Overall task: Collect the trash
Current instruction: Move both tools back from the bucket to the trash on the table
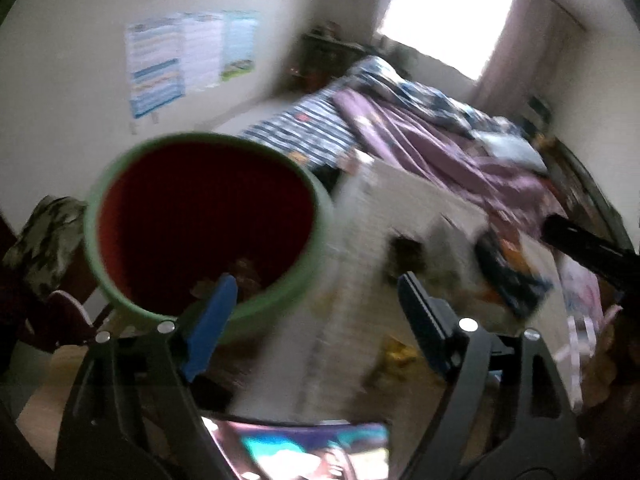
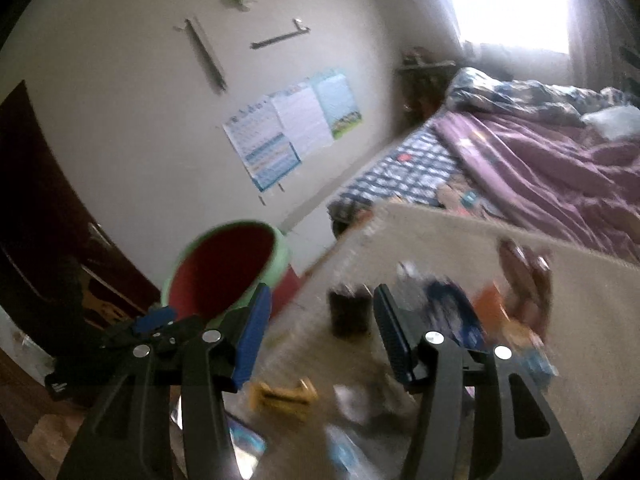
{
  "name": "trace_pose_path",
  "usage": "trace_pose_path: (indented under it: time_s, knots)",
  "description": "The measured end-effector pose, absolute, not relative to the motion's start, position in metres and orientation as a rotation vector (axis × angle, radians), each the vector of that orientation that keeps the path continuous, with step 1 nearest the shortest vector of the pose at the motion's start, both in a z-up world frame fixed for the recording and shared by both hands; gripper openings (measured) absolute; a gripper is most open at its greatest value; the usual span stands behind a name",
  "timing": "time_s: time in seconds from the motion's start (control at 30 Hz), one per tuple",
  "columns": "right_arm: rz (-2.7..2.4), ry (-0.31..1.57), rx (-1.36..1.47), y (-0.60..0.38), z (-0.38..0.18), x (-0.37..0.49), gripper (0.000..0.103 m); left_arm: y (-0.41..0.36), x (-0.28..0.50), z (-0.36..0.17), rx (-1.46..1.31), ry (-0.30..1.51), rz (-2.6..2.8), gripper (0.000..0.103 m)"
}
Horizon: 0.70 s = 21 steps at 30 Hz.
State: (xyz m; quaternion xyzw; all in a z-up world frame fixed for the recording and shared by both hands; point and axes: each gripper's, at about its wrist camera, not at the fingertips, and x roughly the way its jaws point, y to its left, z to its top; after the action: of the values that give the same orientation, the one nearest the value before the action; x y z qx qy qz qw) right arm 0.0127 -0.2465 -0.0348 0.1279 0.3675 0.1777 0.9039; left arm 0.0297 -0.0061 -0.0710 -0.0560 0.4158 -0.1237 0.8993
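Left wrist view: your left gripper (image 1: pixel 316 292) has its blue-padded jaws spread wide, with nothing between them. The left finger (image 1: pixel 212 320) overlaps the near rim of the green bin (image 1: pixel 208 236), a round container with a red lining; whether the pad touches the rim cannot be told through the motion blur. Small scraps of brownish trash (image 1: pixel 244 272) lie at the bottom of the bin. Right of the bin, a white table (image 1: pixel 400 200) carries blurred clutter, including a dark blue packet (image 1: pixel 508 272). A yellow wrapper (image 1: pixel 396 352) lies just below the right finger.

Right wrist view: your right gripper (image 2: pixel 320 320) likewise stands wide open and empty above the table (image 2: pixel 440 232). The bin (image 2: pixel 228 268) sits off the table's left edge, tilted toward the camera, and your left gripper (image 2: pixel 156 324) appears at its lower rim. Between the fingers lies a dark container (image 2: pixel 348 312); beside it are a blue packet (image 2: pixel 456 312), an orange item (image 2: pixel 492 308) and a yellow wrapper (image 2: pixel 284 396), all blurred. Behind the table stand a bed (image 2: pixel 540 168) with purple bedding and a wall with posters (image 2: pixel 292 128).
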Motion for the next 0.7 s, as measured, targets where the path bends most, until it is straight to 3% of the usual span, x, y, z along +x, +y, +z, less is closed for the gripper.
trace_pose_path:
  time_s: [0.5,0.53,0.67,0.7]
  knots:
    - [0.254,0.92,0.309,-0.289,-0.095,-0.049,0.053,-0.057,0.029,-0.145,-0.105,1.091,-0.362,0.082]
    - [0.258,0.922,0.305,-0.289,-0.094,-0.051,0.053,-0.059,0.031,-0.149,-0.107,1.104,-0.368,0.079]
    - [0.28,0.925,0.284,-0.285,-0.092,-0.061,0.053,-0.066,0.032,-0.161,-0.107,1.143,-0.376,0.046]
    - [0.287,0.927,0.274,-0.282,-0.091,-0.062,0.053,-0.067,0.032,-0.161,-0.108,1.142,-0.377,0.043]
